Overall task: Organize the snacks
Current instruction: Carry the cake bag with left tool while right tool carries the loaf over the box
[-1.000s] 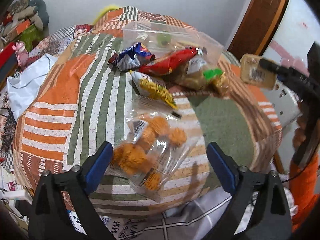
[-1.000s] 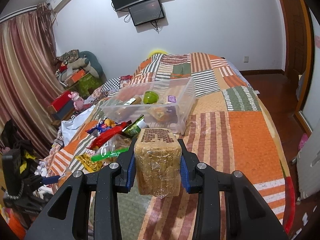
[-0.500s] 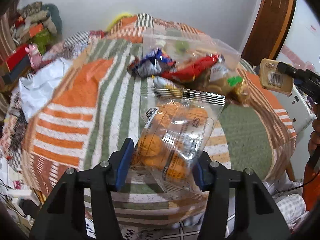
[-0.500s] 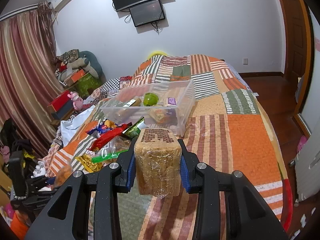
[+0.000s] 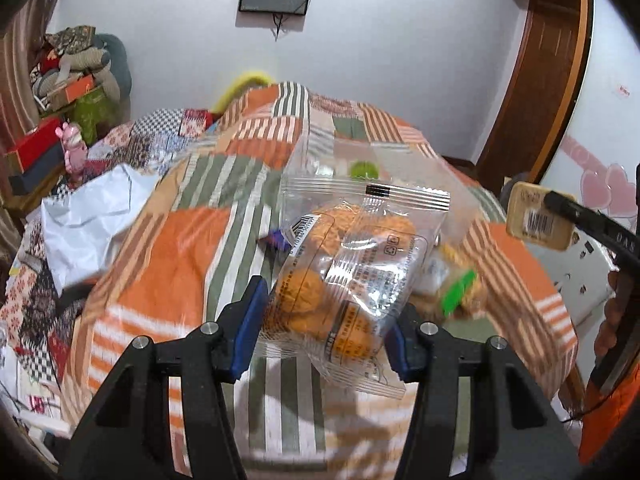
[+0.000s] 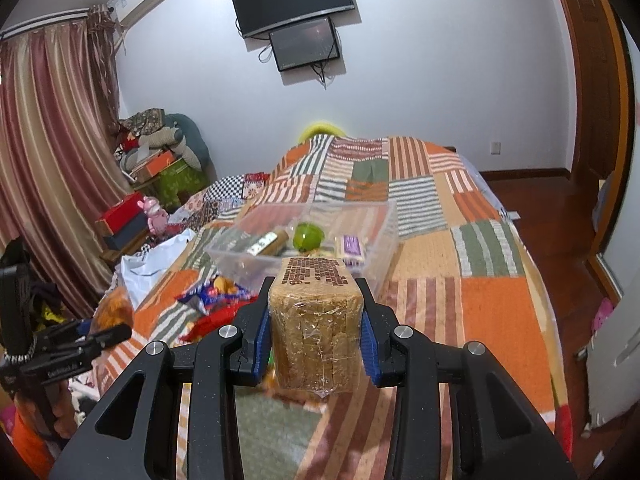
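Above the near edge of the bed [image 6: 500, 304]: clear bin [image 6: 376, 236] dead ahead mid-quilt, closer to right gripper [image 6: 316, 340] clamped on upright bread pack [image 6: 316, 332] than to left gripper [image 5: 322, 324] clamped on lifted biscuit bag [image 5: 348, 280].

A bed under a patchwork quilt [image 6: 492, 304] of orange, green and striped squares carried a clear plastic bin [image 6: 376, 240], a heap of snack packets [image 6: 212, 296] just beside it, and crumpled white plastic [image 5: 86, 220] at its left edge
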`<state>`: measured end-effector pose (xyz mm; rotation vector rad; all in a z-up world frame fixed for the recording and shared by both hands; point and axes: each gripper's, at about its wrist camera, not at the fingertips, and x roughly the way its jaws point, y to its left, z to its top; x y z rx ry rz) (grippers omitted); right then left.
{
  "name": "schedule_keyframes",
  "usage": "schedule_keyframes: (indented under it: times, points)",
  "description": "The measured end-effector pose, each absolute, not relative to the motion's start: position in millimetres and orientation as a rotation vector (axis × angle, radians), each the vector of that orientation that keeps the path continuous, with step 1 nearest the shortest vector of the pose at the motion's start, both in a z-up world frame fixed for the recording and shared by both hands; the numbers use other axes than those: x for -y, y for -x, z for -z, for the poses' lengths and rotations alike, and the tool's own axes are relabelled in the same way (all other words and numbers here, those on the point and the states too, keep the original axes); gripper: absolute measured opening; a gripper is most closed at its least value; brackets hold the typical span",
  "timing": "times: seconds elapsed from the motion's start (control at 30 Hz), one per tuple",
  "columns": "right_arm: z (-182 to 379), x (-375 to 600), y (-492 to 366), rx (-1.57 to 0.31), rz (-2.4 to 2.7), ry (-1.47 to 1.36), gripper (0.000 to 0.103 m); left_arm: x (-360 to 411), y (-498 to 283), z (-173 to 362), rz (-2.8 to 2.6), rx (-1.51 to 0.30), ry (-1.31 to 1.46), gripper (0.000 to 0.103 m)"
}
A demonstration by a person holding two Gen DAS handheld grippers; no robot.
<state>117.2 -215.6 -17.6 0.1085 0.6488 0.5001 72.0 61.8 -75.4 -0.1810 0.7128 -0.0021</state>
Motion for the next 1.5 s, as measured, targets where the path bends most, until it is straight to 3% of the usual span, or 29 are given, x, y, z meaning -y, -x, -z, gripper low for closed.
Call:
schedule_keyframes:
  times: [0.63, 1.5]
  points:
    - [13, 191, -179, -0.592, -0.468, -0.06, 0.033, -48, -178, 55, 0.05, -0.678, 0.13, 0.053]
    - [46, 175, -247, -0.691, -0.408, 0.015, 0.033, -19, -292, 101, 0.1, -0.832, 0.097, 0.053]
